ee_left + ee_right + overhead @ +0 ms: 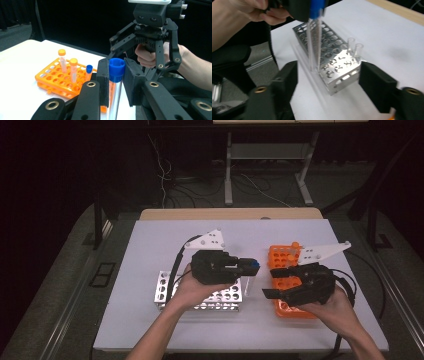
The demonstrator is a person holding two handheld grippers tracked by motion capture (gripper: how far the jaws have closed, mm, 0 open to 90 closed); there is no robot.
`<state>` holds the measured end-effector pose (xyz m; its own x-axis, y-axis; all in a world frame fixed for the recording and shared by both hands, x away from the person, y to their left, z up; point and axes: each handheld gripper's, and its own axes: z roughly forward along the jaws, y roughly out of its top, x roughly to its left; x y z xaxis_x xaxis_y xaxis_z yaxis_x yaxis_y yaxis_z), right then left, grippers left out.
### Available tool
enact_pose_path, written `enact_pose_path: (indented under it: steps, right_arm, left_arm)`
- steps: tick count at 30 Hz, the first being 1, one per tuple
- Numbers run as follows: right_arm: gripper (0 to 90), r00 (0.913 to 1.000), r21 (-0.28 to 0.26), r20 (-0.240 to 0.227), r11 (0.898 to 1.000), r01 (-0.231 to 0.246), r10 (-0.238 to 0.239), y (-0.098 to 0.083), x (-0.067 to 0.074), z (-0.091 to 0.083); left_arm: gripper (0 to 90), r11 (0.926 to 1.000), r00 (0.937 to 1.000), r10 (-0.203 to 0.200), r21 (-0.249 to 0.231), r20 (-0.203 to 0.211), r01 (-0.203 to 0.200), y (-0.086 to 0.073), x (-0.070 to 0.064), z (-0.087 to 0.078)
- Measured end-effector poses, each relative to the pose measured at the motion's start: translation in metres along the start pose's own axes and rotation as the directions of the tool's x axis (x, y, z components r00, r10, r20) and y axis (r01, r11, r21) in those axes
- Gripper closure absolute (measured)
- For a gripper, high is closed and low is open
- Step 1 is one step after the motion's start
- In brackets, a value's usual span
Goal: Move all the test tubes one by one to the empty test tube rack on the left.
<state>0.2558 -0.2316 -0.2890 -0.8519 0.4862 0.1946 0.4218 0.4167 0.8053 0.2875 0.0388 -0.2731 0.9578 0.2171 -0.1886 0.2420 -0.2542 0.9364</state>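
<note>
My left gripper (pixel 250 266) is shut on a clear tube (pixel 115 92) just under its blue cap (pixel 116 68), and the tube hangs upright. Its lower end reaches down beside the end of the silver metal rack (pixel 337 62); I cannot tell whether it touches the rack. My right gripper (pixel 329 77) stands open, one jaw to each side of the tube and the rack's corner, with nothing pressed between the pads. From above, the right gripper (pixel 274 282) sits over the orange rack (pixel 282 257), pointing left toward the tube (pixel 250 282).
Two open clear tubes (pixel 354 48) stand in the silver rack's corner holes. The orange rack (pixel 50 80) holds two orange-capped tubes (pixel 62 60) and a blue-capped one (pixel 89 71). The white tabletop (pixel 165 235) lies bare at the back; a wooden edge (pixel 230 213) runs behind it.
</note>
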Motion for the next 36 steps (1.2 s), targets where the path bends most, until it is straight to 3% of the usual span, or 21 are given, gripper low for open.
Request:
enact_pose_path:
  steps: [4, 8, 9, 14, 19, 36]
  right_arm:
    - [11.9, 0.9990, -0.029, 0.032, 0.999, -0.031, 0.032, -0.004, -0.004, -0.009]
    - [5.2, 0.9980, -0.058, 0.024, 0.997, -0.057, 0.058, -0.009, -0.008, -0.016]
    - [0.1, 0.9976, -0.067, 0.019, 0.996, -0.065, 0.067, -0.010, -0.009, -0.019]
    - [0.3, 0.9933, -0.115, 0.073, 0.990, -0.080, 0.089, -0.022, -0.012, -0.033]
    - [0.3, 0.9884, -0.120, 0.115, 0.989, -0.085, 0.099, -0.034, -0.014, -0.042]
    - [0.3, 0.9764, -0.133, 0.145, 0.981, -0.140, 0.159, -0.069, -0.024, -0.052]
  left_arm:
    - [74.2, 0.9999, 0.9999, -0.003, -0.011, -0.011, 0.003, 0.001, 0.002, -0.006]
    - [74.3, 0.9999, 0.9997, -0.004, -0.015, -0.022, 0.003, 0.002, 0.004, -0.010]
    - [74.3, 0.9999, 0.9997, -0.002, -0.015, -0.026, 0.002, 0.002, 0.005, -0.012]
    - [74.2, 0.9997, 0.9989, -0.005, -0.023, -0.047, 0.004, 0.002, 0.008, -0.020]
    - [74.3, 0.9996, 0.9963, -0.009, -0.028, -0.085, 0.007, -0.001, 0.015, -0.031]
    - [74.4, 0.9974, 0.9832, -0.050, -0.060, -0.176, 0.040, -0.017, 0.046, -0.051]
